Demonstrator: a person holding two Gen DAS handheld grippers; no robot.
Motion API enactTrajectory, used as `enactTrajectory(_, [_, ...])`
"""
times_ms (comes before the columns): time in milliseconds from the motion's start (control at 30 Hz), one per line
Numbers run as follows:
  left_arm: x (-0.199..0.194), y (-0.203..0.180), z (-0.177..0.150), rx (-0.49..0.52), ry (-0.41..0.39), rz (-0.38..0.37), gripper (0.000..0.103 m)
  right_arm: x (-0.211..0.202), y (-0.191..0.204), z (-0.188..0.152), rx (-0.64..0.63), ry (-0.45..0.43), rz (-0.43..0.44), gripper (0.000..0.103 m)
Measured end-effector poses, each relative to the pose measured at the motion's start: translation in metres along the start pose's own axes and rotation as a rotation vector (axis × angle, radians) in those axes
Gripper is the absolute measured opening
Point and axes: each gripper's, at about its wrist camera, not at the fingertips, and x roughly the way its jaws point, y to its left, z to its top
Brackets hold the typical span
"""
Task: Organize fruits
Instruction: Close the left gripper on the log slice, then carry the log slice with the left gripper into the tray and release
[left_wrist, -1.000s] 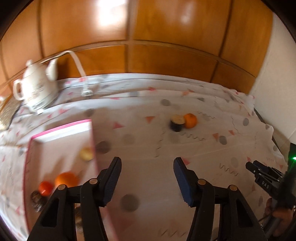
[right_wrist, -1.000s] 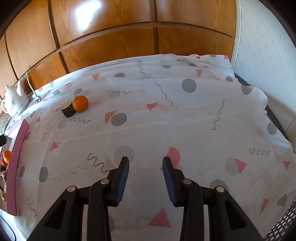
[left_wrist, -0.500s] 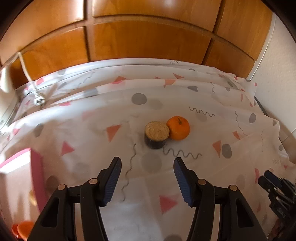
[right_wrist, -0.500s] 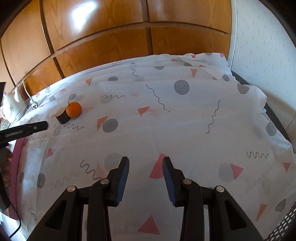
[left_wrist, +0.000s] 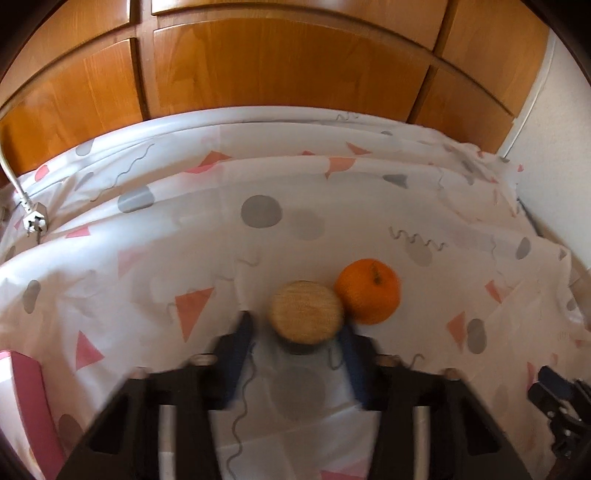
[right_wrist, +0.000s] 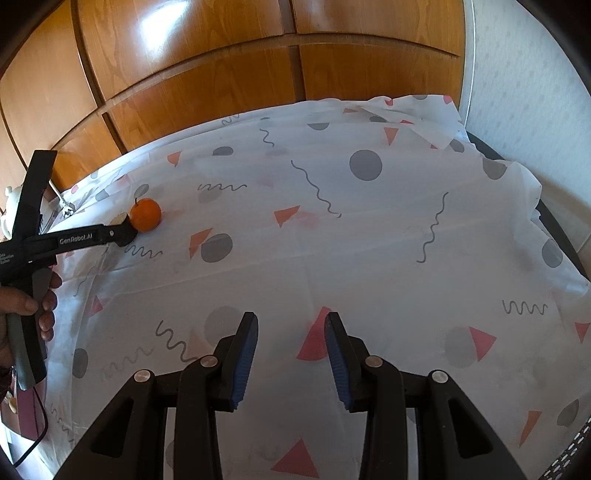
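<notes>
Left gripper (left_wrist: 295, 332) is wide, its fingers flanking the puck (left_wrist: 306, 313) on the bench (left_wrist: 147, 258); orange (left_wrist: 368, 291) touches the puck's right. Right gripper (right_wrist: 291, 356) is narrow, holding nothing.

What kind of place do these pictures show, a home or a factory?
Most likely a room in a home. A patterned cloth covers the table, wooden cupboard doors stand behind it, and an orange lies on the cloth near a power plug.
</notes>
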Motion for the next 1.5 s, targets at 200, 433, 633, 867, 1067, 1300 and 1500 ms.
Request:
enactTrajectory(200, [-0.017, 0.005, -0.019, -0.056, 0.002, 0.021, 0.036, 0.003, -0.004, -0.002, 0.012, 0.009, -0.02, 0.038])
enactTrajectory(433, [-0.046, 0.021, -0.044, -0.179, -0.005, 0.034, 0.036, 0.005, -0.001, -0.004, 0.004, 0.012, -0.041, 0.038])
enactTrajectory(633, [-0.087, 0.032, -0.066, -0.23, -0.056, 0.082, 0.036, 0.006, 0.001, -0.01, -0.004, 0.018, -0.065, 0.038])
enactTrajectory(867, [-0.151, 0.057, -0.098, -0.322, -0.158, 0.133, 0.036, 0.002, 0.002, -0.014, 0.012, 0.008, -0.082, 0.038])
enactTrajectory(1067, [-0.195, 0.104, -0.139, -0.446, -0.2, 0.223, 0.036, -0.001, 0.006, -0.018, 0.005, 0.0, -0.079, 0.038])
enactTrajectory(1300, [-0.23, 0.15, -0.191, -0.574, -0.225, 0.317, 0.036, -0.005, 0.013, -0.025, -0.009, -0.003, -0.078, 0.038])
enactTrajectory(1500, [-0.239, 0.169, -0.23, -0.627, -0.212, 0.357, 0.036, -0.008, 0.02, -0.028, -0.024, -0.005, -0.086, 0.038])
